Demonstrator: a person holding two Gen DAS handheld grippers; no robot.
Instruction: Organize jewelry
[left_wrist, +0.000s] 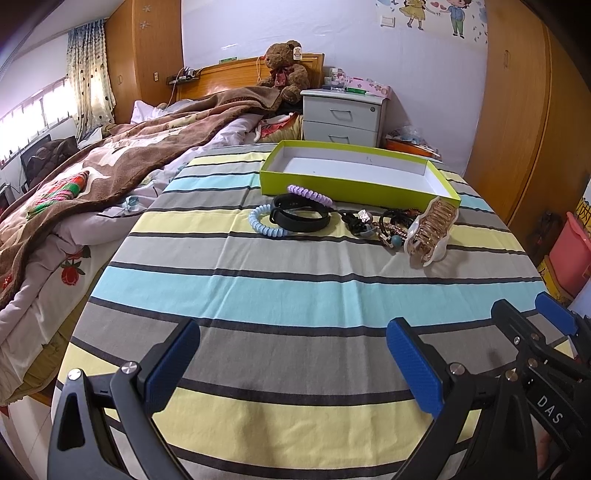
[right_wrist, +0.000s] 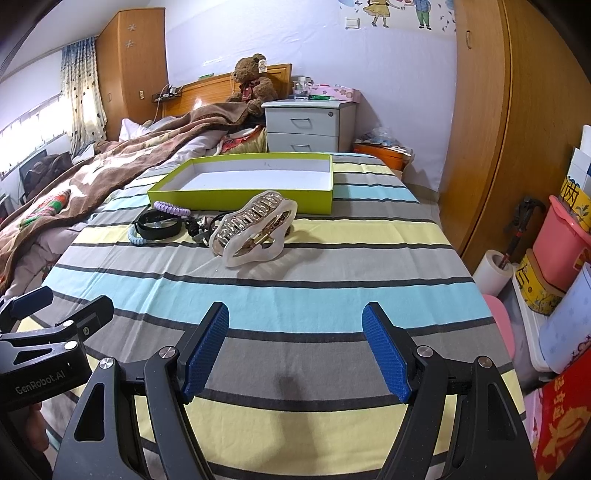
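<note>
Both grippers hover low over the striped cloth, side by side, and both hold nothing. The left gripper has its blue pads spread wide, and the right gripper is spread wide too.

The jewelry lies in a row ahead of the two grippers, just before a green box with a white inside. This box is open, and nothing shows in it. Ahead of the left gripper lie a light blue coil band and a black wristband, touching each other; a purple coil band lies just behind them, close to the box wall. To the right of these is a small heap of dark bracelets and beads — the single pieces there I cannot tell apart. The big white and gold hair claw lies straight ahead of the right gripper, nearest to it of all the pieces.

Far behind the box sit a teddy bear and a white nightstand.
</note>
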